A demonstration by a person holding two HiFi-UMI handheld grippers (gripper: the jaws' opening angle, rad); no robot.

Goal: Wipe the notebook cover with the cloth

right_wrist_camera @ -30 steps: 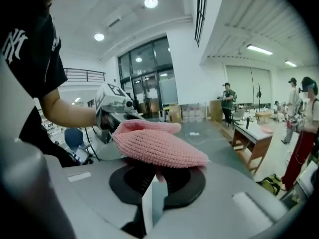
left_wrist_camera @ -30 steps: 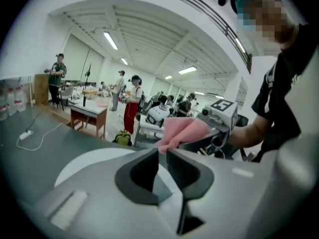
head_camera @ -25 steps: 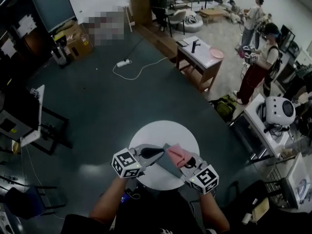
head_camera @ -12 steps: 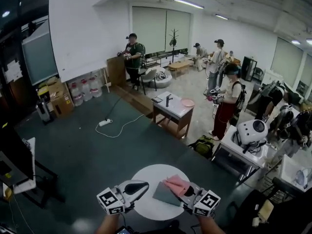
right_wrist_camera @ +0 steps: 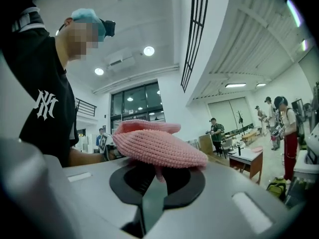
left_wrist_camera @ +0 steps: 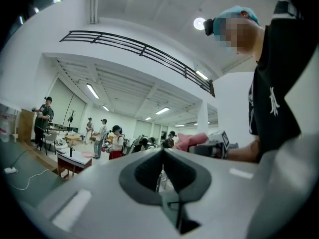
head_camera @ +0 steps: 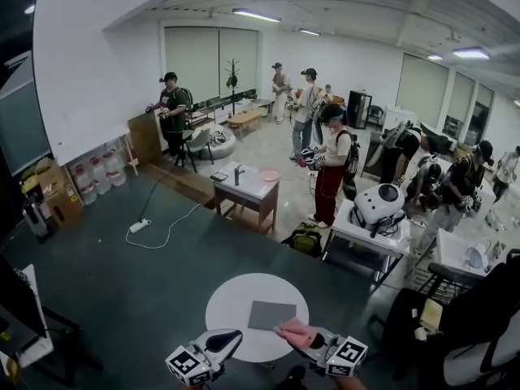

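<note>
A grey notebook [head_camera: 272, 315] lies flat on the round white table [head_camera: 231, 299]. My left gripper [head_camera: 236, 336] hovers at the table's near left edge, shut and empty, apart from the notebook. My right gripper [head_camera: 304, 340] hangs at the near right edge, just off the notebook's near corner, shut on a pink knitted cloth [head_camera: 296, 332]. In the right gripper view the cloth [right_wrist_camera: 157, 146] bulges over the shut jaws and hides their tips. The left gripper view looks level across the room, its jaws [left_wrist_camera: 162, 152] pressed together, with the cloth [left_wrist_camera: 191, 140] off to the right.
A dark green floor surrounds the table. Beyond stand a wooden desk [head_camera: 244, 187] with a pink plate, a white power strip [head_camera: 139, 227] with its cable, a white bench [head_camera: 370, 227] carrying a round white device, and several people. A dark chair [head_camera: 443, 299] sits at the right.
The head view has tilted up from the table to the whole room. Both grippers drew back off the notebook toward the near edge; the left gripper came away from its left side.
</note>
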